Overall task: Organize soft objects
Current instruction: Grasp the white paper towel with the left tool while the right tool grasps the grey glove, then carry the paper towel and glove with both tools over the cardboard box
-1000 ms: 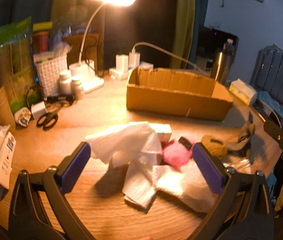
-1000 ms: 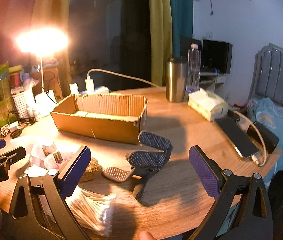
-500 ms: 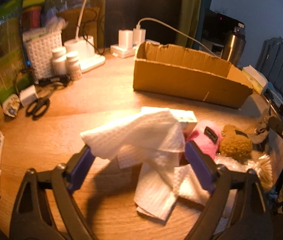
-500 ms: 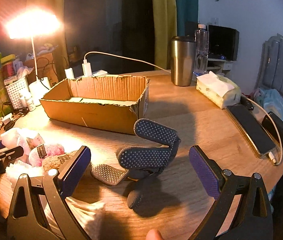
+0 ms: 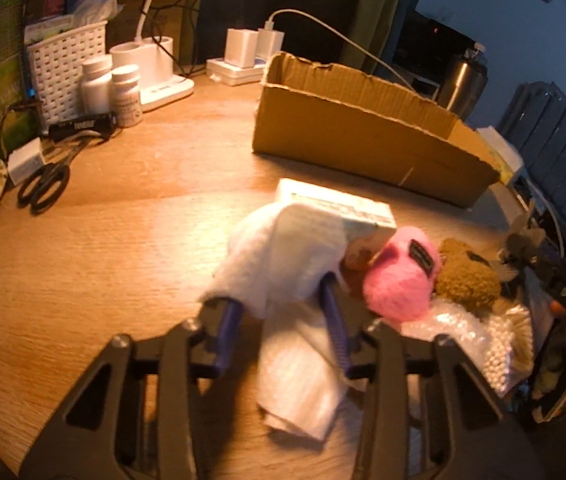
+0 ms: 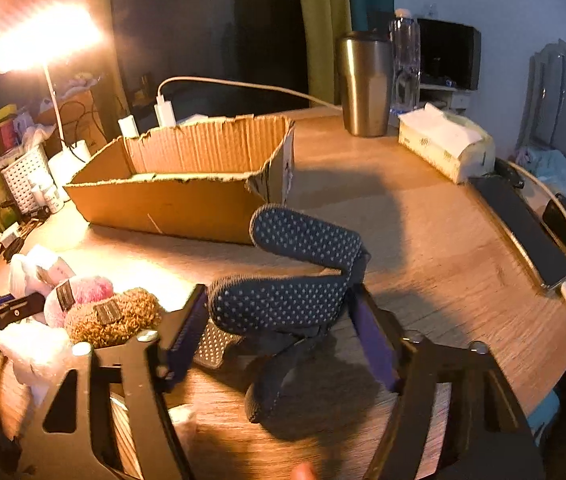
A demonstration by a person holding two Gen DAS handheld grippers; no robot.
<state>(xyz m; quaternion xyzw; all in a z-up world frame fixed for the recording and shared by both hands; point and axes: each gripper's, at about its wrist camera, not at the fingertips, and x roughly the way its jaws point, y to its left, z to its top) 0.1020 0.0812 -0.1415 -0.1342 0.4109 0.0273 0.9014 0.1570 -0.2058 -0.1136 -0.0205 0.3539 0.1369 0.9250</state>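
In the left wrist view my left gripper (image 5: 281, 320) is closing, and both purple pads touch a crumpled white cloth (image 5: 283, 252) lying between them on the wooden table. Beside the cloth sit a pink fluffy ball (image 5: 399, 280) and a brown fluffy ball (image 5: 467, 276). In the right wrist view my right gripper (image 6: 279, 332) is closing around a folded dark blue dotted glove (image 6: 283, 304), its pads against the glove's two ends. The open cardboard box (image 6: 163, 204) stands just behind the glove.
A small white carton (image 5: 343, 208) lies under the cloth, and a bag of cotton swabs (image 5: 499, 344) lies at the right. Scissors (image 5: 43, 184), pill bottles (image 5: 125, 92) and a white basket (image 5: 63, 64) crowd the left. A steel tumbler (image 6: 365, 84), tissue pack (image 6: 447, 144) and phones (image 6: 523, 228) are on the right.
Both grippers have come forward and down. The left jaws narrowed from wide open onto the white cloth, and the right jaws narrowed onto the dotted glove.
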